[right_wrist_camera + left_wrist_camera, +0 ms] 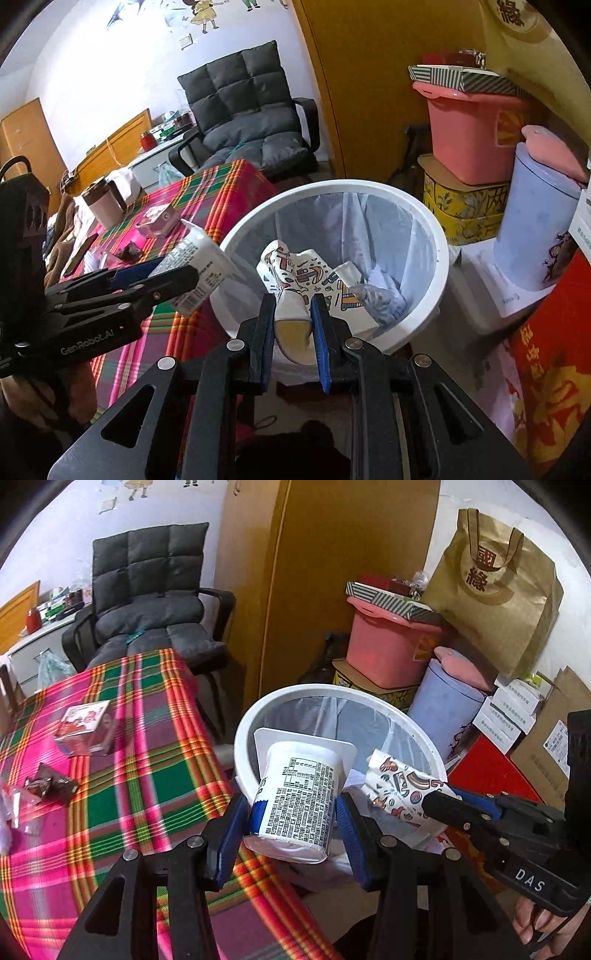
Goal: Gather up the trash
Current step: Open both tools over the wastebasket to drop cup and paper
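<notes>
At the far left of the left wrist view, on the plaid tablecloth, we still have litter waiting: some clear plastic scraps at the frame edge, a dark crumpled wrapper, and a small carton above it. None of these sits in the bin, so we judge them as work left.

Toward the middle of that frame, our left gripper is clamped on a white yogurt cup, tilted with its mouth toward the bin and held over the near rim, not yet dropped.

Further right, our right gripper pinches a crumpled patterned paper cup, its jaws closed on the cup's base. In the right wrist view the cup hangs over the bin's opening. The liner below shows what looks like crumpled paper at the bottom, though we cannot tell what exactly.

We reckon we are partway through: two pieces are at the bin ready to release, and the tabletop items remain to be fetched.
</notes>
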A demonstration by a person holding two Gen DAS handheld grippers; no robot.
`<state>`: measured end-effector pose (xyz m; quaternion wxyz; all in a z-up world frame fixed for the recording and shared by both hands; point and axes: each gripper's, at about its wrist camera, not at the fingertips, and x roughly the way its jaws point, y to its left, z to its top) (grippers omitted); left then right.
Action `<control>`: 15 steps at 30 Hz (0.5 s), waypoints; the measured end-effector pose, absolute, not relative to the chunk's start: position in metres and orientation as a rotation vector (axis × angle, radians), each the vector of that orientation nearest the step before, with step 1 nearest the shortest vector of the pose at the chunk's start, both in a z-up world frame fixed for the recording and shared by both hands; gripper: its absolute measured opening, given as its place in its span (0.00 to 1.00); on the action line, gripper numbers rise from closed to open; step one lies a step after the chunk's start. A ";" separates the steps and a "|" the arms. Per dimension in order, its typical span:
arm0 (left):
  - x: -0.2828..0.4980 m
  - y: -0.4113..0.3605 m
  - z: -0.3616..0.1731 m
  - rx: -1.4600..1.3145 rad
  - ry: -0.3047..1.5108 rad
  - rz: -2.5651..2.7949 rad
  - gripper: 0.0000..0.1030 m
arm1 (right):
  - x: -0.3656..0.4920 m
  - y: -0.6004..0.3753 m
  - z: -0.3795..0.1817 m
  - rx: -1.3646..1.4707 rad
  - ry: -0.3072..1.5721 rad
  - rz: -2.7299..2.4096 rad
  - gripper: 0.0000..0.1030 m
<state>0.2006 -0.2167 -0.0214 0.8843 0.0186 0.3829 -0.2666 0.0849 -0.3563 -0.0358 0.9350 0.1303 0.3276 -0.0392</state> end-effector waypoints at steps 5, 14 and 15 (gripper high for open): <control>0.210 -0.227 -0.026 0.053 0.803 -0.574 0.48 | 0.090 -0.361 -0.037 0.272 0.681 -0.071 0.23; 0.214 -0.223 -0.025 0.031 0.791 -0.579 0.49 | 0.092 -0.361 -0.034 0.269 0.666 -0.063 0.31; 0.213 -0.221 -0.024 0.028 0.789 -0.579 0.49 | 0.092 -0.361 -0.033 0.267 0.663 -0.065 0.33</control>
